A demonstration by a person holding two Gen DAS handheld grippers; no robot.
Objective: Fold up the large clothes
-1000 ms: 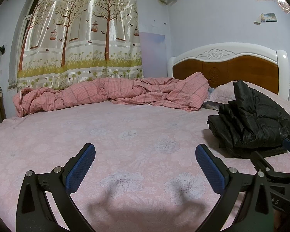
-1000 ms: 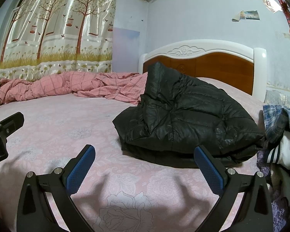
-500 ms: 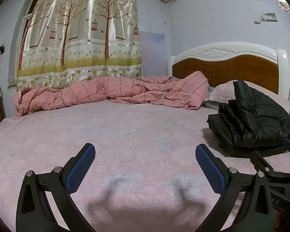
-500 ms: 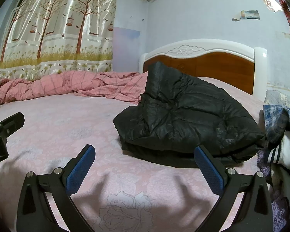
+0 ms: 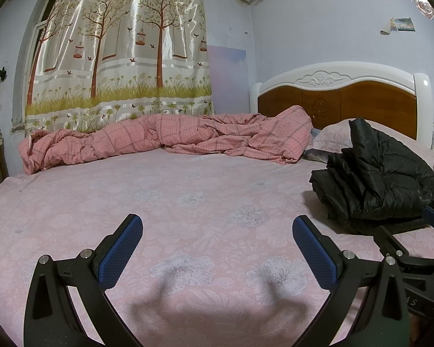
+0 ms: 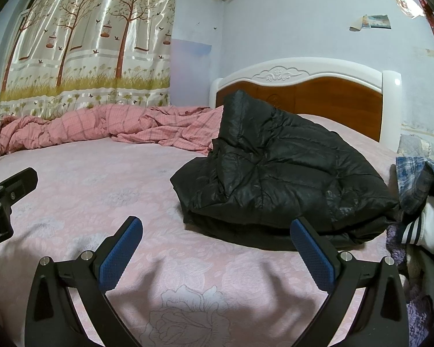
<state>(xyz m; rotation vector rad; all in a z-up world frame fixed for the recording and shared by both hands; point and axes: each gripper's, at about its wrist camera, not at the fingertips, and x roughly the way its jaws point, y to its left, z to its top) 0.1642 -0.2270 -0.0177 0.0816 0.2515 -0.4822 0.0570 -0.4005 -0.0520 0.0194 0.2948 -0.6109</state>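
Note:
A black puffer jacket [image 6: 280, 173] lies folded in a bundle on the pink bed sheet [image 6: 107, 190], near the headboard; it also shows at the right of the left wrist view [image 5: 384, 179]. My right gripper [image 6: 217, 231] is open and empty, just above the sheet in front of the jacket. My left gripper [image 5: 217, 231] is open and empty over bare sheet, left of the jacket.
A pink checked duvet [image 5: 165, 136] lies bunched along the far edge of the bed under a tree-print curtain [image 5: 121, 52]. A wooden headboard [image 5: 347, 98] stands at the right. A pile of other clothes [image 6: 422, 202] lies right of the jacket.
Both grippers have drifted very slightly; the jacket lies where it was.

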